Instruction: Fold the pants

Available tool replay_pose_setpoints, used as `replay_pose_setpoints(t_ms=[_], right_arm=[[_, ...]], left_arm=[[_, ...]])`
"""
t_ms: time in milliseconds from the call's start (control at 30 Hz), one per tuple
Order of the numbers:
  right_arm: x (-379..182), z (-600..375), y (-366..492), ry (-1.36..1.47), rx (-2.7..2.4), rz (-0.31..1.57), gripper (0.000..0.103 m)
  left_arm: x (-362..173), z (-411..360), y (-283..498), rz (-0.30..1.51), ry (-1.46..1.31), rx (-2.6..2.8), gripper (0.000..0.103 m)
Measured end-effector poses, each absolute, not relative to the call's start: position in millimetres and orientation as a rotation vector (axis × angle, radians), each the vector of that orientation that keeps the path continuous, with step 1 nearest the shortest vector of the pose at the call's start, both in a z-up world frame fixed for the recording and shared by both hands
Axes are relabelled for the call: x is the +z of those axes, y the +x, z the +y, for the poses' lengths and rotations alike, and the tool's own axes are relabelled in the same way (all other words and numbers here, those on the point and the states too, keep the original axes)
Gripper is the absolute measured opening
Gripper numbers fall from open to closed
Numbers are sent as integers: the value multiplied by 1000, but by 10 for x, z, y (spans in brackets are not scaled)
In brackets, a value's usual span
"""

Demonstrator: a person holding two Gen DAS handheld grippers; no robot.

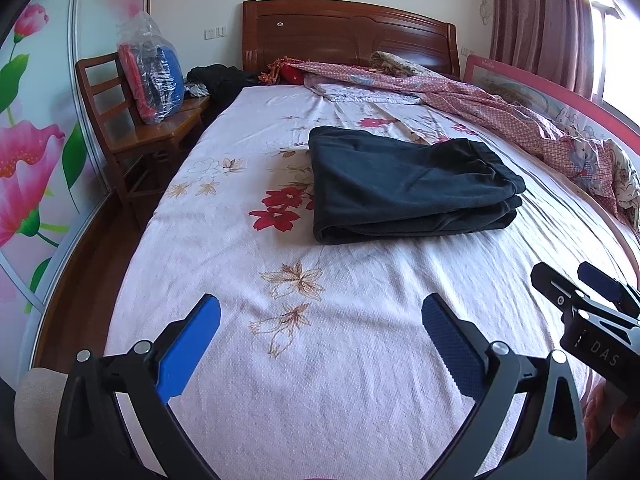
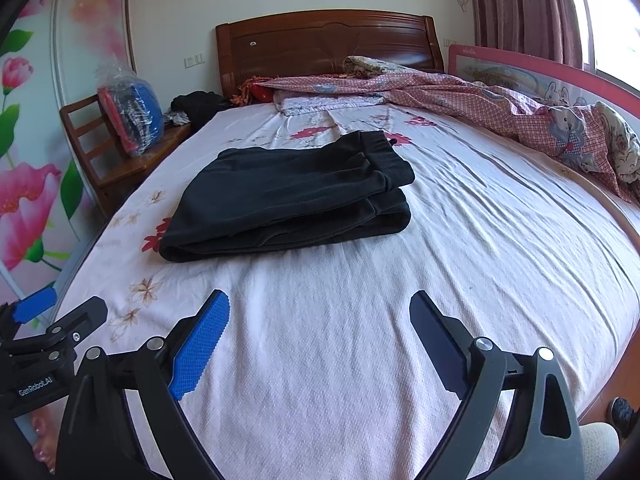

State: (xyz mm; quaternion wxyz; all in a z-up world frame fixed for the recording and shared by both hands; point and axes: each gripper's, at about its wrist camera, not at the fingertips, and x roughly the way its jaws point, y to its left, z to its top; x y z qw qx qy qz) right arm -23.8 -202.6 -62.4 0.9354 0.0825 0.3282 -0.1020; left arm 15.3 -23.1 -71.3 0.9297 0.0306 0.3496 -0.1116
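Note:
The dark pants [image 1: 408, 188] lie folded into a thick rectangular stack on the floral bed sheet [image 1: 320, 360], with the waistband end toward the right. In the right wrist view the same pants [image 2: 288, 196] sit left of centre. My left gripper [image 1: 320, 312] hovers open over bare sheet, well short of the pants, with nothing between its blue pads. My right gripper [image 2: 320, 308] is likewise open and empty, back from the stack. Each gripper shows in the other's view: the right gripper [image 1: 576, 284] at the right edge, the left gripper [image 2: 60, 308] at the left edge.
A crumpled pink quilt [image 1: 500, 108] runs along the far and right side of the bed by a pink guard rail [image 2: 540, 76]. A wooden chair [image 1: 132, 128] with a plastic-wrapped bundle [image 1: 154, 76] stands left of the bed. The wooden headboard [image 1: 348, 36] is at the far end.

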Motion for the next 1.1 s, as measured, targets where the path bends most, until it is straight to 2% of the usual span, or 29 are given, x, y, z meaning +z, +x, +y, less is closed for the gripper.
replay_pose_setpoints(t_ms=[1100], right_arm=[[-677, -2072, -217, 184, -207, 686, 91]], left_arm=[[-781, -297, 168, 748, 78, -241, 101]])
